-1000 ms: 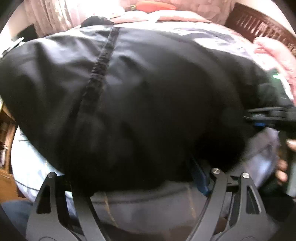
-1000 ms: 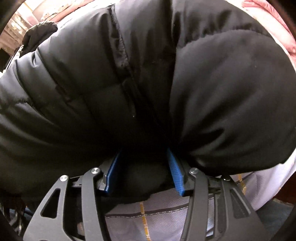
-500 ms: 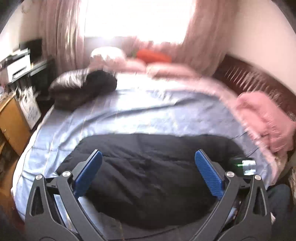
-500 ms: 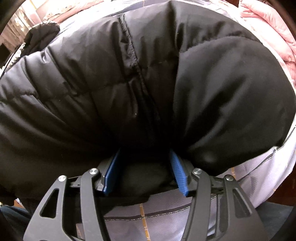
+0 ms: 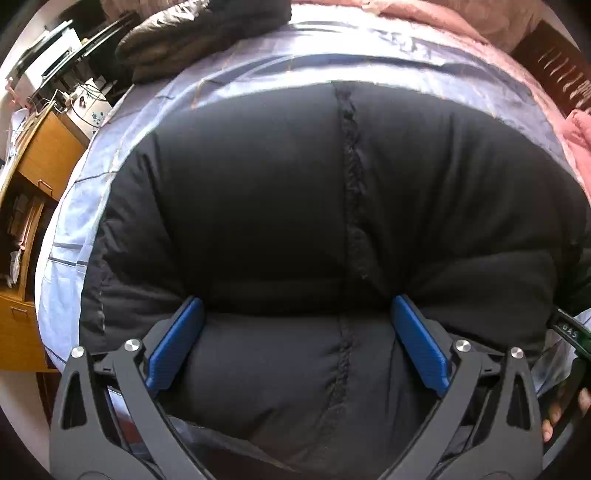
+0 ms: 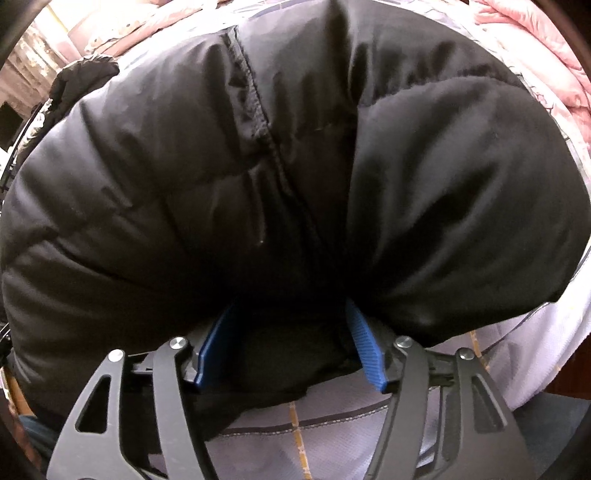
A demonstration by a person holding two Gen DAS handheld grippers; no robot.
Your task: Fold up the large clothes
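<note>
Your left tongs (image 5: 297, 325) were spread wide, blue pads (image 5: 175, 349) sitting apart with the near edge of the jacket (image 5: 258, 206) bulging up between them, so nothing was pinched there. Your right tongs (image 6: 290, 332) were narrower, and a wad of the jacket (image 6: 177, 192) filled the gap between their pads (image 6: 365, 350), both pads pressed into the fabric, so that side was clamped on it.

The jacket itself was a black puffy one, lying on the bed (image 5: 66, 236) and taking up most of both views. A stitched seam (image 5: 351, 177) ran straight away from your left tongs up the middle of it. On the right side the fabric humped up in two fat rolls either side of the grip.

Under it was a pale blue sheet (image 6: 332, 435) with thin orange lines. Past the far edge there was another dark bundle of clothing (image 5: 192, 33), well apart from the jacket, and pink bedding (image 6: 535, 48) off to the right. A wooden cabinet (image 5: 44, 155) stood beside the bed on the left.
</note>
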